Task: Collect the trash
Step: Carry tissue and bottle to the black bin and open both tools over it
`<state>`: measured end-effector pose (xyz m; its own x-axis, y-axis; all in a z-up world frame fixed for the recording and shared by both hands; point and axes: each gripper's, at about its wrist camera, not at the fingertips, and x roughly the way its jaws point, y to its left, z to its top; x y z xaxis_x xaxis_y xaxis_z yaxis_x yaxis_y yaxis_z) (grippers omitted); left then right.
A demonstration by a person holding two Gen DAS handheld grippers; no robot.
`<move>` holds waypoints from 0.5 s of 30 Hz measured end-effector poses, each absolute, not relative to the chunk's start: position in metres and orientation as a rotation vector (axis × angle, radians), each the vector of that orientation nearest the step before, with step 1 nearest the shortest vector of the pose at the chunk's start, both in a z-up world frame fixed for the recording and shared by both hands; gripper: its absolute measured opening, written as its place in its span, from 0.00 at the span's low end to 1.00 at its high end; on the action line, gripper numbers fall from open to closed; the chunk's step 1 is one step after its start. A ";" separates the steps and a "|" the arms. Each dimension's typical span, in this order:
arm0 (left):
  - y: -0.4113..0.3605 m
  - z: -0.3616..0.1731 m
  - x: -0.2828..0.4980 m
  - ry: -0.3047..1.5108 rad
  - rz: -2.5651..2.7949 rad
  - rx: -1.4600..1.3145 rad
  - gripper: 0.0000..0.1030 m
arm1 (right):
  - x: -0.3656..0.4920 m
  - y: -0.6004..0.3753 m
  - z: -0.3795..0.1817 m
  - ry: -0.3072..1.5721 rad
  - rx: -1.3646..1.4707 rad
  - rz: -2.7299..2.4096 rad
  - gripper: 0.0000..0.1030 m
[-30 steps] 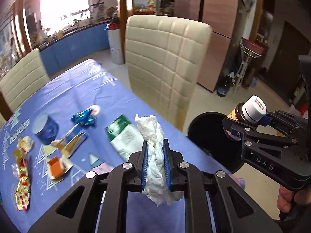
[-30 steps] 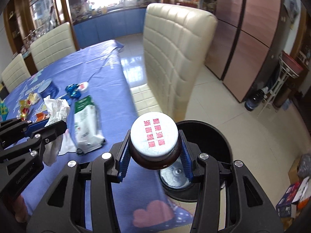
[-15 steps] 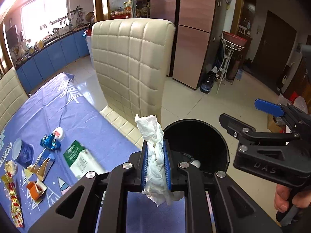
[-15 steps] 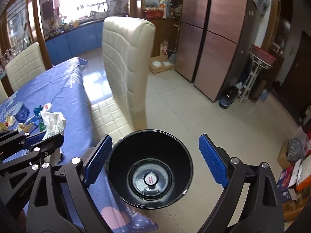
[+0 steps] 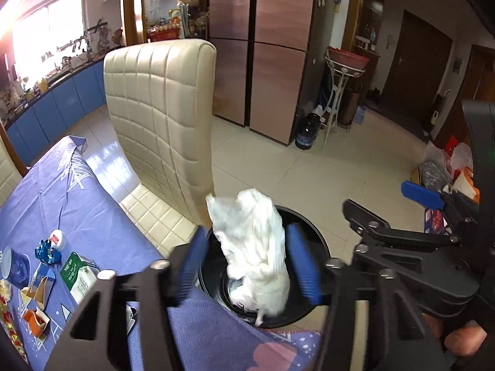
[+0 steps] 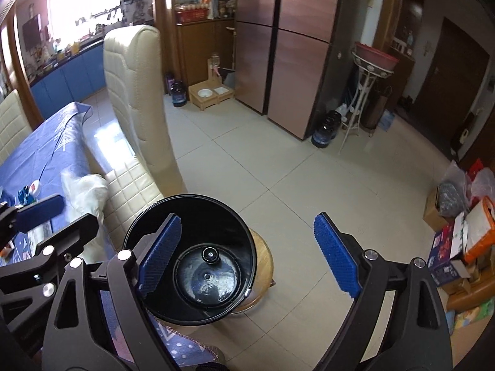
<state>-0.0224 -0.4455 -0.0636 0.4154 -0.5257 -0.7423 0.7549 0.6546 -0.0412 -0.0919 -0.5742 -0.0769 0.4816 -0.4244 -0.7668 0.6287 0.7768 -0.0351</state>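
Note:
A crumpled white tissue (image 5: 256, 247) hangs between the spread blue pads of my left gripper (image 5: 250, 266), right over the black trash bin (image 5: 312, 241); the pads do not touch it. The tissue is blurred. My right gripper (image 6: 247, 259) is open and empty above the same bin (image 6: 241, 216), which stands on a wooden stool. A brown bottle (image 6: 210, 255) lies at the bin's bottom. The tissue also shows at the left of the right wrist view (image 6: 83, 191).
The blue-clothed table (image 5: 77, 204) holds a green packet (image 5: 77, 275), a blue wrapper (image 5: 46, 253), an orange carton (image 5: 35, 318) and other scraps. A cream chair (image 5: 164, 117) stands beside the bin. Boxes and bags (image 6: 464, 238) lie on the floor at right.
My left gripper has opened and let go of the tissue, which now drops toward the bin. Both grippers swung further right over the bin. The right gripper released the bottle earlier and stays open.

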 end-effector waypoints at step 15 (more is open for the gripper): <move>-0.407 -0.054 -0.004 0.780 -0.730 0.276 0.82 | -0.077 -0.550 -0.067 0.835 0.233 -0.606 0.84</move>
